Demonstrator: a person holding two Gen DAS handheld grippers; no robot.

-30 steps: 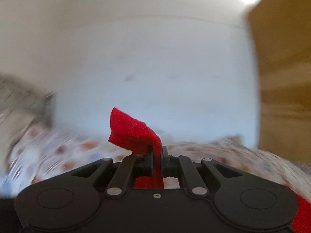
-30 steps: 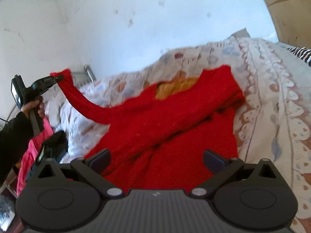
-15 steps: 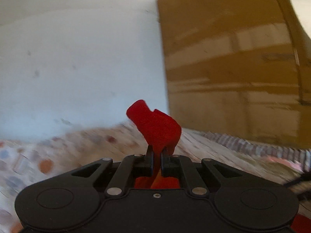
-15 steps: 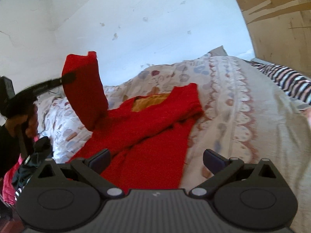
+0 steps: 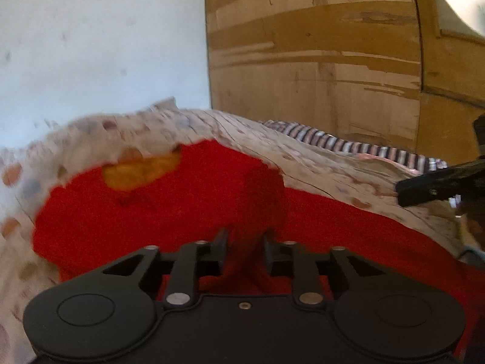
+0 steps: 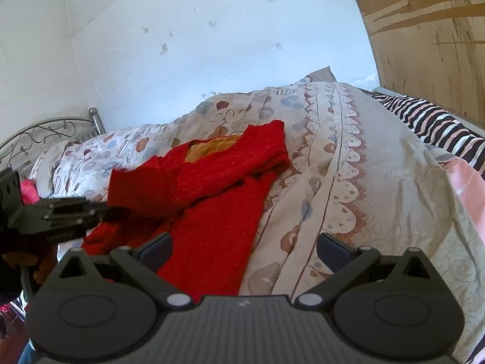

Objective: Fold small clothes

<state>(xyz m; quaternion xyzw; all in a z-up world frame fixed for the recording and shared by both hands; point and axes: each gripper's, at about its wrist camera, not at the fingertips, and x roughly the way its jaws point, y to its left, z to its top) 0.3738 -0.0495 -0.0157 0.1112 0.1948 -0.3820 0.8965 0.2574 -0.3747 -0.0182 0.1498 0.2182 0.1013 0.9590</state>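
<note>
While the left hand-held gripper (image 5: 245,244) sits a bit spread with the red sweater's (image 5: 188,206) sleeve between its fingers, the sweater lies on the bed (image 5: 318,163). Right view: right hand-held gripper (image 6: 244,248) wide open, empty, above the sweater (image 6: 218,200) edge.

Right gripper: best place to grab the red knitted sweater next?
Probably the long right edge of the red knitted sweater, low down by the open right gripper. Come from the patterned quilt side: that edge lies flat and exposed; the left gripper crowds the sleeve side.
</note>
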